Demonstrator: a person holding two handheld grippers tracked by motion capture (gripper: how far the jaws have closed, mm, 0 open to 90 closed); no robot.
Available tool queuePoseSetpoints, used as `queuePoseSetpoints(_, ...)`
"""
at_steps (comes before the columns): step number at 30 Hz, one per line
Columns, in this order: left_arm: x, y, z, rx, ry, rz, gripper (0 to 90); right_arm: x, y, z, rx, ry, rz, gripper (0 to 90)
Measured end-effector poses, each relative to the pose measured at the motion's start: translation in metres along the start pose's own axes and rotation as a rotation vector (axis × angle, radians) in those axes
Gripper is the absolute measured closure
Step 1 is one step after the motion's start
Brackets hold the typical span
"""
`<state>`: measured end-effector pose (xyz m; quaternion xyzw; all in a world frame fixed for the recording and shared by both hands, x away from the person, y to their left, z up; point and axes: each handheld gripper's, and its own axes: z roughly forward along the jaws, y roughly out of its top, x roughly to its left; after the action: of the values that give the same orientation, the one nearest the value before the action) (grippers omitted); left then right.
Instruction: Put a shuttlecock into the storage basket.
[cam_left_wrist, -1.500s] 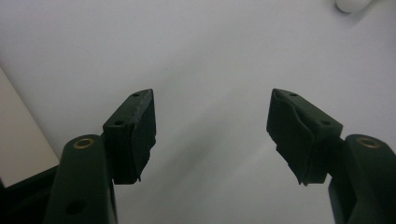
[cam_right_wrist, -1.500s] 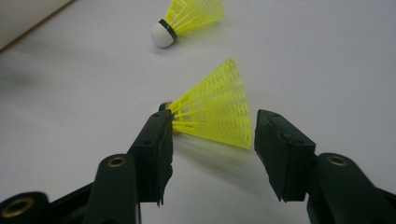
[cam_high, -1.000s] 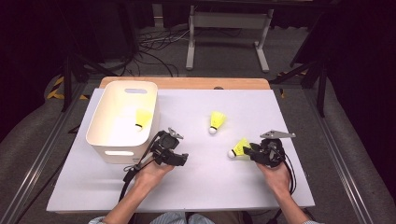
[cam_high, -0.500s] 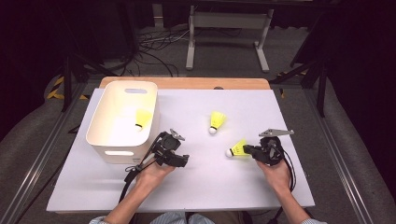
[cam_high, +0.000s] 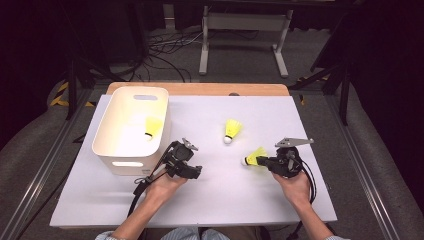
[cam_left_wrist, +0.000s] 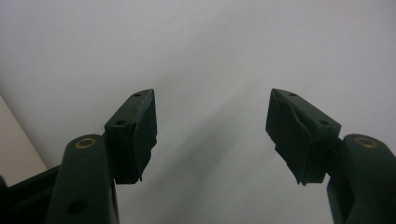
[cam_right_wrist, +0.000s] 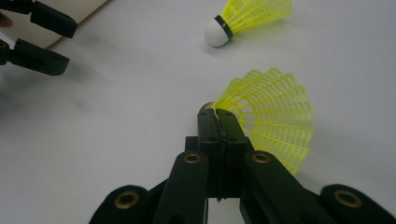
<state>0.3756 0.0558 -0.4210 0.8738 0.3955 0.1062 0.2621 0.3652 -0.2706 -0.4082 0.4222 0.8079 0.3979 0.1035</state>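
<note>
Right gripper (cam_right_wrist: 217, 112) pinches the skirt edge of a yellow shuttlecock (cam_right_wrist: 273, 119) near the table's (cam_high: 215, 200) right front edge, jaws just closing on it. Left gripper (cam_left_wrist: 212, 135) spread, empty, beside the white bin (cam_high: 112, 160). Risk — thin mesh grip slips on lift.

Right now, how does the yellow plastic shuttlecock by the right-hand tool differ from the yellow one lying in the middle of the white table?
The right gripper is shut on the skirt edge of the near yellow plastic shuttlecock; the middle yellow shuttlecock lies free, touched by nothing. In the high view the near one's white cork tip points left, the middle one's points toward the person. Both lie on the white table, alike in colour and shape.
</note>
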Motion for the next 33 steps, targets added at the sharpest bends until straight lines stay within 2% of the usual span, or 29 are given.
queuePoseSetpoints(4, 0.002, 0.000, -0.002, -0.014, -0.014, -0.006, 34.5, 0.006, 0.009, -0.001, 0.007, 0.013, -0.026, 90.0)
queuePoseSetpoints(7, 0.002, 0.000, -0.003, -0.015, -0.019, -0.001, 34.1, 0.007, 0.013, -0.001, 0.004, 0.028, -0.027, 90.0)
queuePoseSetpoints(20, 0.002, -0.001, -0.006, -0.033, -0.046, 0.027, 33.6, 0.019, 0.014, 0.007, 0.012, 0.094, -0.031, 90.0)
queuePoseSetpoints(33, 0.002, -0.001, -0.009, -0.045, -0.064, 0.037, 33.3, 0.033, 0.018, 0.016, 0.007, 0.156, -0.044, 90.0)
